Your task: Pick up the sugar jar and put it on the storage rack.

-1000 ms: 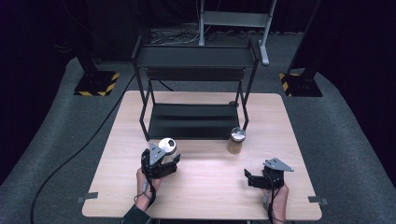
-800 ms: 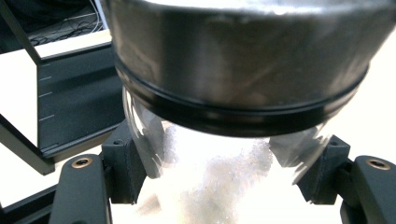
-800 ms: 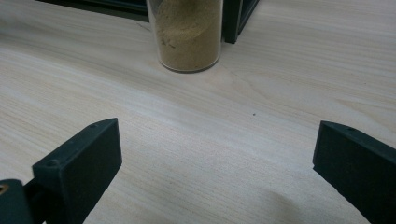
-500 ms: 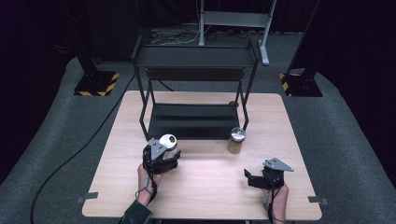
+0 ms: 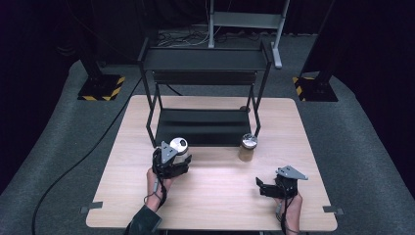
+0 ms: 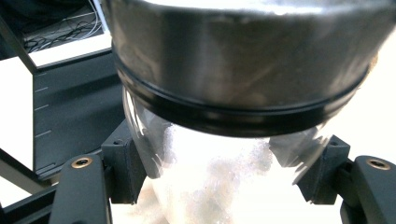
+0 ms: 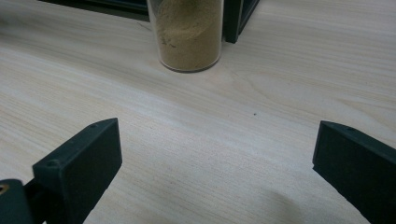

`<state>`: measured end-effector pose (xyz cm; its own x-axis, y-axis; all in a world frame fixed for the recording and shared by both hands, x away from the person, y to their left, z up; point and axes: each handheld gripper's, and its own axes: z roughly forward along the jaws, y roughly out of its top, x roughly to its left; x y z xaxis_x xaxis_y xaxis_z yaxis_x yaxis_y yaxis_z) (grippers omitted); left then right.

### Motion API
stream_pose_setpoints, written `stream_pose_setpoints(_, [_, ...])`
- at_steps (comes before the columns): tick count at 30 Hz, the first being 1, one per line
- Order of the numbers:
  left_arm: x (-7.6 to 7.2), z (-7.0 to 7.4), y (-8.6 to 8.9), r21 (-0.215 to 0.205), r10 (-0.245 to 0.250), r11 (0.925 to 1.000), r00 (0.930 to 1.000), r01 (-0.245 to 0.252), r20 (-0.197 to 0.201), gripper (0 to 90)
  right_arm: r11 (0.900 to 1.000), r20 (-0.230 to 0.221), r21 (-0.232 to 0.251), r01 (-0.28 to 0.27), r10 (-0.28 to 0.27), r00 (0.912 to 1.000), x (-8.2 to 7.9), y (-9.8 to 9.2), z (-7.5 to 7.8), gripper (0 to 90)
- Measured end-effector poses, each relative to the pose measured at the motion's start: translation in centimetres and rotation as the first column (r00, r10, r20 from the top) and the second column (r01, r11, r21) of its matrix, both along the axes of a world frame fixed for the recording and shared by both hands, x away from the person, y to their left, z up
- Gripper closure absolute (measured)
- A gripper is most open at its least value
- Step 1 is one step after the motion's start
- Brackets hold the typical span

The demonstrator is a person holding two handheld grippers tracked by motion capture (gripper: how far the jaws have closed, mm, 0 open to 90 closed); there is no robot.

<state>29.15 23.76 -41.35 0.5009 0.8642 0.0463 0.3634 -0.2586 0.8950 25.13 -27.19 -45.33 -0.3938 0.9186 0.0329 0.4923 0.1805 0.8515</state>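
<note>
Near the front left of the wooden table [image 5: 215, 196], the left gripper [image 5: 172, 159] is holding a glass jar [image 5: 179, 149] with a metal lid [image 6: 243, 60], its jaws clamping the clear body just below the lid's black seal. From the left gripper view, white powder or grains are showing inside the glass, and the two pads are pressing on opposite sides of the jar, probably so that the lid stays free and the jar hangs upright, or nearly so, without slipping. The jar is sitting just in front of the lower shelf of the black metal rack [image 5: 205, 73], so it looks like the jar is being carried towards that rack, though I cannot tell which shelf is meant. A second jar [image 5: 247, 147], holding tan powder, is standing upright on the table beside the rack's front right leg, apart from both grippers. The right gripper [image 5: 266, 188] is resting low at the front right of the table, jaws spread wide and gripping nothing, pointing towards the tan jar; likely it is waiting there so that jar can be taken next without crossing the left hand [image 5: 159, 183].
</note>
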Motion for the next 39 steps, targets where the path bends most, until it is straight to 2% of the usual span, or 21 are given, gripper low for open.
stream_pose_setpoints(39, [3.6,0.7,-1.3,0.017,-0.012,0.9998,0.9998,0.012,-0.012,29.9,1.000,0.002,0.004,-0.003,0.003,1.0000,0.0,-0.1,0.0,0.3])
